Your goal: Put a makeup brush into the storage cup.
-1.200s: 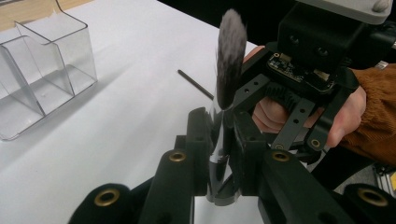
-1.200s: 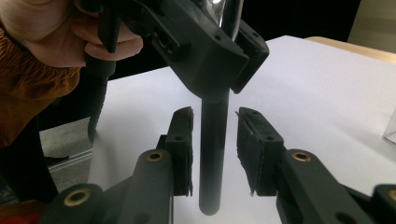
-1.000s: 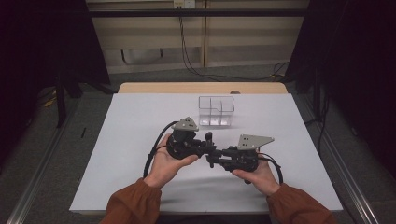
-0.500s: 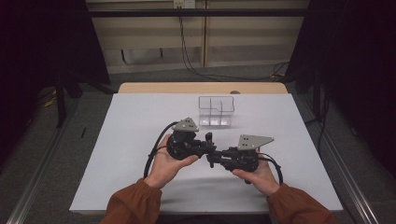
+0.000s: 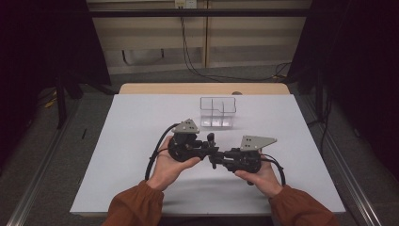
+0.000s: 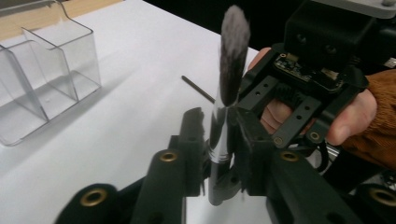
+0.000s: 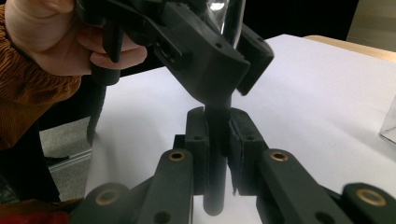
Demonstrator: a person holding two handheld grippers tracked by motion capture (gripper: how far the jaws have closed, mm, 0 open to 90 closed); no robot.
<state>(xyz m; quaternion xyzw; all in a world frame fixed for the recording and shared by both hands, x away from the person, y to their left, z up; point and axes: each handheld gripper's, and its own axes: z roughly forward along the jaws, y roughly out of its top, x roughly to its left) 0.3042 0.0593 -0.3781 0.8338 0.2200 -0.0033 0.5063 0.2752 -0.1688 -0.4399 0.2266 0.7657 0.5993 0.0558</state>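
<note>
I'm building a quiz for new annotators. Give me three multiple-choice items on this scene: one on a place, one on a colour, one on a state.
1. Where does the clear organiser stand on the table?
A. Beyond the hands, toward the far edge
B. At the near edge, between the sleeves
C. At the left edge

2. What colour is the ferrule of the brush?
A. Red
B. Shiny silver
C. Gold

3. What is the right gripper doing?
A. Standing open over bare table
B. Shut on the organiser's wall
C. Shut on the brush's black handle

Answers: 1 A, the high view shows the organiser past both hands. 2 B, the left gripper view shows a mirror-like silver sleeve below the grey bristles. 3 C, the right gripper view shows both pads pressed against the handle.
</note>
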